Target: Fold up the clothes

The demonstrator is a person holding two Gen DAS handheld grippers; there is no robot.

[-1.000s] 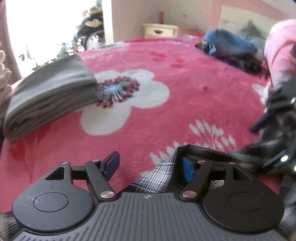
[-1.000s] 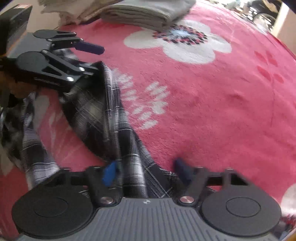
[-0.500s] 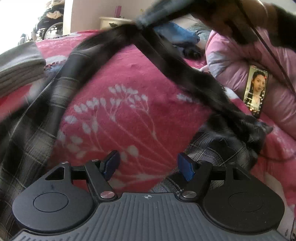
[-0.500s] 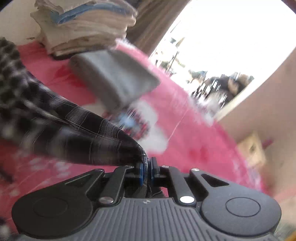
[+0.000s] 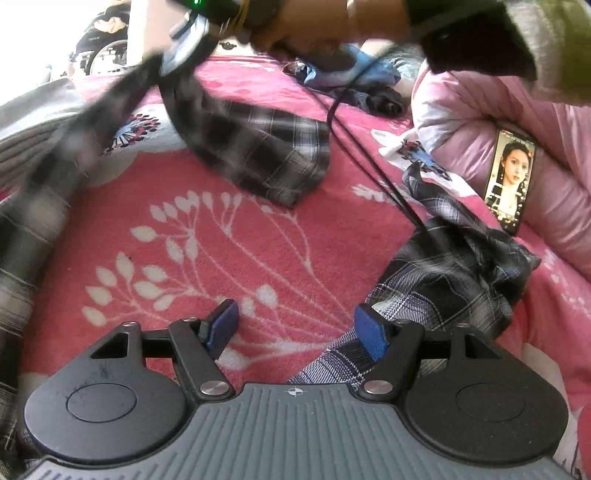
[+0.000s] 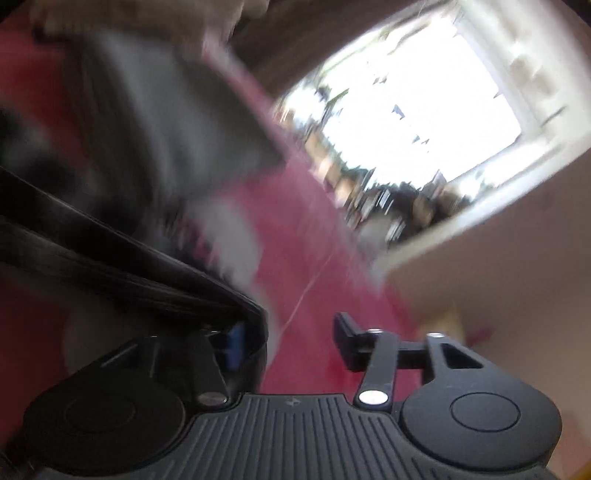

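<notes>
- The blanket is the biggest thing, pink with white flowers. One second ago I saw a wide empty part of it in the left view; now the shirt crosses it in three places.
- The shirt, dark plaid, was a low heap near my left tool. Now one part hangs spread in the air over the middle of the blanket, a blurred band of it runs down the left edge, and a crumpled part lies on the blanket at the right, just beside my right blue pad.
- My right hand with its tool is now at the top of the left view, above the shirt. Before, it was low at the right edge.
- The grey folded pile has stayed at the far left on the blanket.
- A phone with a lit screen leans on the pink quilt at the right; it was not in view one second ago.
- My left gripper is wide open as before, and nothing is between the pads, only blanket under them.
- My right gripper was pinched on the shirt half a second ago. Now its jaws are opening; dark cloth still lies over the left pad, the other finger is free, and the pads do not press it. This view is very blurred.
</notes>
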